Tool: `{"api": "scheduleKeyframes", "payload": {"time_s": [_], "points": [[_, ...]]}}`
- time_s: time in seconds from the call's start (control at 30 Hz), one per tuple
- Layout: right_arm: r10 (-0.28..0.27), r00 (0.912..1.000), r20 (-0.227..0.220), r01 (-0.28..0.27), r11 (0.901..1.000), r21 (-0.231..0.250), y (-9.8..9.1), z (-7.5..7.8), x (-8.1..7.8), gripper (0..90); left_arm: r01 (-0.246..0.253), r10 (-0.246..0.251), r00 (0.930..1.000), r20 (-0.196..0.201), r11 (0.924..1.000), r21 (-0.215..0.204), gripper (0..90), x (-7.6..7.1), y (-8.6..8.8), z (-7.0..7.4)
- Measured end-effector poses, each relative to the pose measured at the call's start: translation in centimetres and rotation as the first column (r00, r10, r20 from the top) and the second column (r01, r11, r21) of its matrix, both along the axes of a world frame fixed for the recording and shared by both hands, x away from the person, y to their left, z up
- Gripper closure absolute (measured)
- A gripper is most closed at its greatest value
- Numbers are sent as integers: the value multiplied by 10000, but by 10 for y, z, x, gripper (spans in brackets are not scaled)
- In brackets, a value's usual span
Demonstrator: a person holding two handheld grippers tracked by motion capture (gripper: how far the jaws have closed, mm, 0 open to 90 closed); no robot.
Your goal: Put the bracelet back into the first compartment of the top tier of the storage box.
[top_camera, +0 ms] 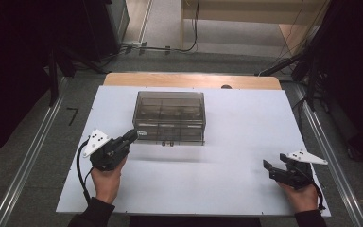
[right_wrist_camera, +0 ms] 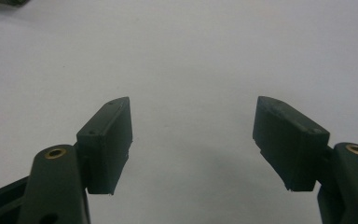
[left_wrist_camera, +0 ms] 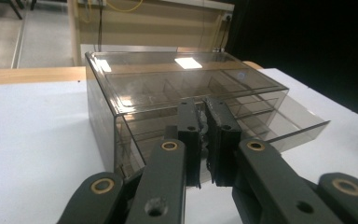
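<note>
White matte tabletop (top_camera: 236, 156), wooden edge beyond. Smoked translucent plastic drawer box (top_camera: 169, 116), rectangular, glossy lid, internal dividers, centre of table. Left gripper (top_camera: 131, 136) jaws closed at its front-left corner, lower drawer pulled out. Right gripper (top_camera: 275, 166) jaws wide apart, empty.

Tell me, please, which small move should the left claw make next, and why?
Probably pull back gently toward the person. The left claw is shut at the front of the clear drawer box, and one drawer already stands slightly out.
</note>
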State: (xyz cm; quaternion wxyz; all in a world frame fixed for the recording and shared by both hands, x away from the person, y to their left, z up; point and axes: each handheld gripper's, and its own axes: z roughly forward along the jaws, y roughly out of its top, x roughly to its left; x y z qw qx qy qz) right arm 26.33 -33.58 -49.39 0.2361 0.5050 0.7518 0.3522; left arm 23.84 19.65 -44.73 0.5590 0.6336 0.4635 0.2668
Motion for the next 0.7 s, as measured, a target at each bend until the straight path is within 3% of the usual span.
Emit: {"api": "scheduleKeyframes", "payload": {"time_s": [0.17,0.7], "points": [[15,10000,-6,-15,10000,0,0,0,0,265,-106,110,9994,-318,9999,125,854,14,0,-6],[40,10000,-38,-40,10000,5,0,-1,1,265,43,-5,9942,-1079,9994,357,853,31,-5,-16]]}}
